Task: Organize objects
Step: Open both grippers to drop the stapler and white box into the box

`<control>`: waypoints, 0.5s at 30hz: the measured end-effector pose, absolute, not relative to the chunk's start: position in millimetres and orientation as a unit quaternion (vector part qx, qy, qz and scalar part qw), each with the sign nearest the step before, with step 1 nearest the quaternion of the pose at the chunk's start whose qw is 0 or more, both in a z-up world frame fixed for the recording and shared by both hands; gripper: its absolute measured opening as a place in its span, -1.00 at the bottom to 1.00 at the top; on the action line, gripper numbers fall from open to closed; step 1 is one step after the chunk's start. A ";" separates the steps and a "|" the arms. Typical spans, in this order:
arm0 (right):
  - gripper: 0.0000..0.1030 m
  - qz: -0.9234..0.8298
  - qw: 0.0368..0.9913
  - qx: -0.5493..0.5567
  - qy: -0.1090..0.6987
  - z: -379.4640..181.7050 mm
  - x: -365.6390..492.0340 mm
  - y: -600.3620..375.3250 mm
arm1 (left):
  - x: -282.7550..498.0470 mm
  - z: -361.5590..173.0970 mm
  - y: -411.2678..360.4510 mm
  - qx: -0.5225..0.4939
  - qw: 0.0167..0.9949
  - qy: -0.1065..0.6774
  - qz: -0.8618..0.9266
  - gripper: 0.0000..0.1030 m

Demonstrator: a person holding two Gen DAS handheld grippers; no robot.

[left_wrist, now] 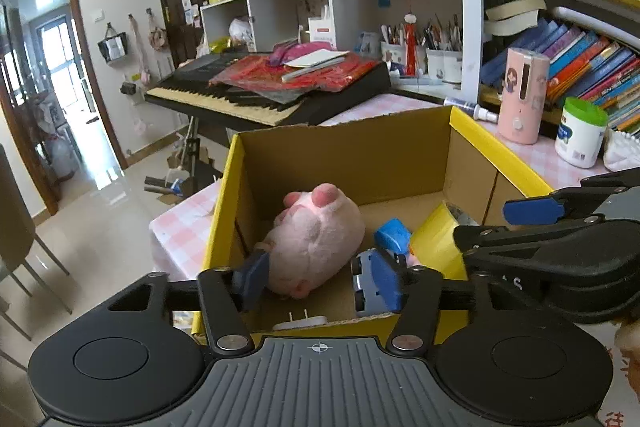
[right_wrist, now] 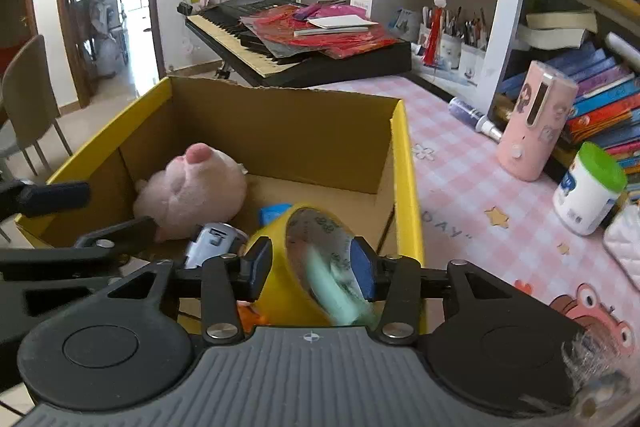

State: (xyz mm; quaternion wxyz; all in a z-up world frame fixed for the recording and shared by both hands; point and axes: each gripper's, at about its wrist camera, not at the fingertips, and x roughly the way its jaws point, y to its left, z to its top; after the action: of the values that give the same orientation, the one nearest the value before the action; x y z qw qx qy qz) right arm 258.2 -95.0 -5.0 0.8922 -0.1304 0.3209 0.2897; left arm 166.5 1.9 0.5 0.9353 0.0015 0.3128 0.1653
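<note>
Box [right_wrist: 408,187] yellow outside, brown inside. Plush pig [right_wrist: 192,187] pink, tape roll [right_wrist: 280,247] yellow. Table [right_wrist: 460,187] pink-white check w/ stars.

The box [right_wrist: 280,131] is matt brown cardboard with glossy yellow outside, the pig [left_wrist: 316,247] fuzzy pink plush, the tape roll [right_wrist: 296,263] shiny yellow plastic.

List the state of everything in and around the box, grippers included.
Box: open-topped, on the table.
Plush pig: lying in the box.
Toy car: in the box, beside the pig.
Tape roll: tilted in the box, between the right gripper's fingers.
Left gripper: open.
Right gripper: open.
</note>
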 end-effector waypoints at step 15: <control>-0.27 0.148 0.919 -0.079 0.357 -3.3 228.1 -104.3 | 154.2 -0.6 3.4 0.004 0.941 0.303 0.147 0.25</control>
State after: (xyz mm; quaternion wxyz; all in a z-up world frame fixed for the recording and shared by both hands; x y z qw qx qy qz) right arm 228.1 -104.3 -3.3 0.9190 -0.0790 0.3569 0.1481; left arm 154.2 3.4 -0.6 0.9415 0.0038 0.3032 0.1471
